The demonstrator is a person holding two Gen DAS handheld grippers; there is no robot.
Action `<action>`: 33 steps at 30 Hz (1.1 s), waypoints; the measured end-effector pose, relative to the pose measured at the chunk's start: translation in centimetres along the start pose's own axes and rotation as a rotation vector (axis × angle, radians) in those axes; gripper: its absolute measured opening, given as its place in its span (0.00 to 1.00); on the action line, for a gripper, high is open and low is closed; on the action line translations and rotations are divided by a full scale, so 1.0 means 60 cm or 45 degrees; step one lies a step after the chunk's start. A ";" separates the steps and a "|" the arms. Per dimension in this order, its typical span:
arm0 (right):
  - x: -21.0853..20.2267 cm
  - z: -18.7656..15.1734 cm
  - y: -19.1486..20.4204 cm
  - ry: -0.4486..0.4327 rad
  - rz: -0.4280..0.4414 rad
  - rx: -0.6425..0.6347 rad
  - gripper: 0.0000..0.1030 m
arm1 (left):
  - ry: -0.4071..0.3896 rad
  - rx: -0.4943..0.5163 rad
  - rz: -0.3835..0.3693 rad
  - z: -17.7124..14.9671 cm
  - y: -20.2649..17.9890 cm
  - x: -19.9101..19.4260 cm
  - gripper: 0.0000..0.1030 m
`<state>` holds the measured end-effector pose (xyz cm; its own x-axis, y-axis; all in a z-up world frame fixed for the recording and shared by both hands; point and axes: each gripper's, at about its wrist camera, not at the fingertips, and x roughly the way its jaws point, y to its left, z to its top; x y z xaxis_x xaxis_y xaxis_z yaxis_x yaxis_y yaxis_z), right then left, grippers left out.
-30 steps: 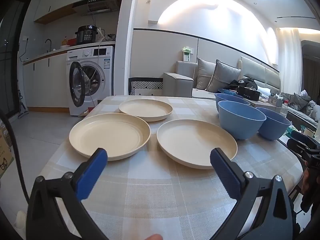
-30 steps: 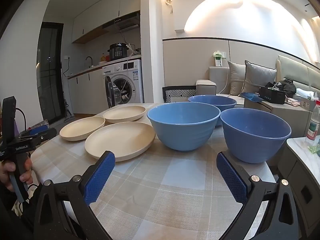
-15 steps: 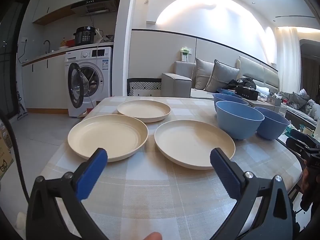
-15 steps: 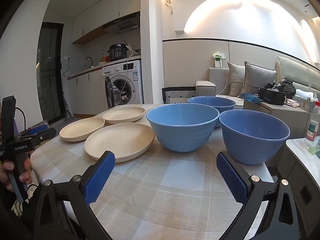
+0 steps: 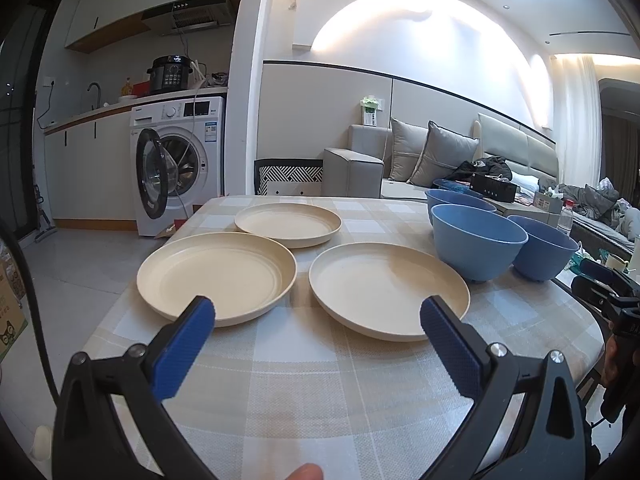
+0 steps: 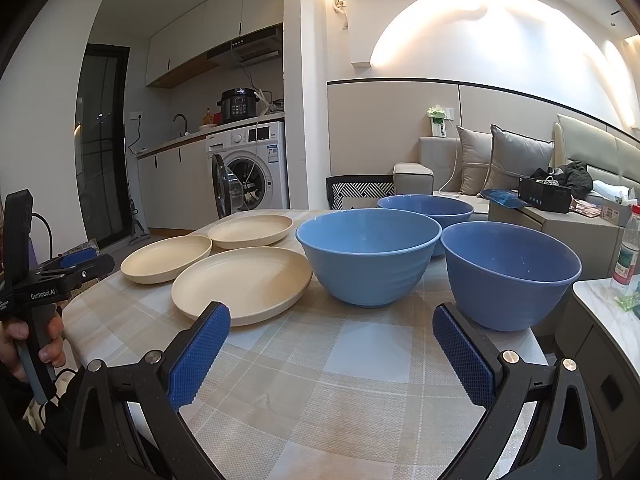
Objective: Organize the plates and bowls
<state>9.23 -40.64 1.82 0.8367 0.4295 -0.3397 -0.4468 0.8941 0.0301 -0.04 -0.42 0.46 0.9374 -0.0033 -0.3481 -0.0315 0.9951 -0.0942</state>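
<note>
Three cream plates lie on the checked tablecloth: a near left plate (image 5: 216, 276), a near right plate (image 5: 386, 288) and a far plate (image 5: 288, 224). Three blue bowls stand to their right: a middle bowl (image 5: 478, 240), a right bowl (image 5: 544, 246) and a far bowl (image 5: 456, 200). My left gripper (image 5: 316, 312) hangs open just in front of the two near plates, holding nothing. My right gripper (image 6: 332, 320) is open too, low over the cloth before the middle bowl (image 6: 368, 254) and the right bowl (image 6: 510, 272). The near right plate (image 6: 240, 284) lies left of them.
The round table (image 5: 280, 392) has its curved edge close on the right. A washing machine (image 5: 176, 164) with its door open stands at the back left, a sofa (image 5: 432, 160) at the back right. A water bottle (image 6: 626, 252) stands on a side counter to the right.
Both views have drifted slightly; the plates and bowls sit a little lower in the left view. Nothing on the table has moved and both grippers stay open.
</note>
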 end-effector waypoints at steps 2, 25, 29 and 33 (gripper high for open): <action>0.000 -0.001 0.001 0.000 -0.001 -0.002 1.00 | 0.000 0.001 0.001 0.001 0.001 -0.001 1.00; -0.001 -0.001 0.003 -0.005 -0.001 -0.004 1.00 | -0.007 0.004 0.005 0.004 0.001 -0.005 1.00; 0.000 -0.001 0.003 -0.004 -0.001 -0.003 1.00 | -0.007 0.003 0.005 0.003 0.001 -0.004 1.00; -0.001 -0.001 0.003 -0.005 -0.001 -0.003 1.00 | -0.007 0.002 0.003 0.003 0.001 -0.004 1.00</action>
<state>9.11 -40.52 1.78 0.8383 0.4293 -0.3360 -0.4470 0.8941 0.0274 -0.22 -0.32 0.70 0.9394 -0.0004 -0.3429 -0.0331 0.9952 -0.0917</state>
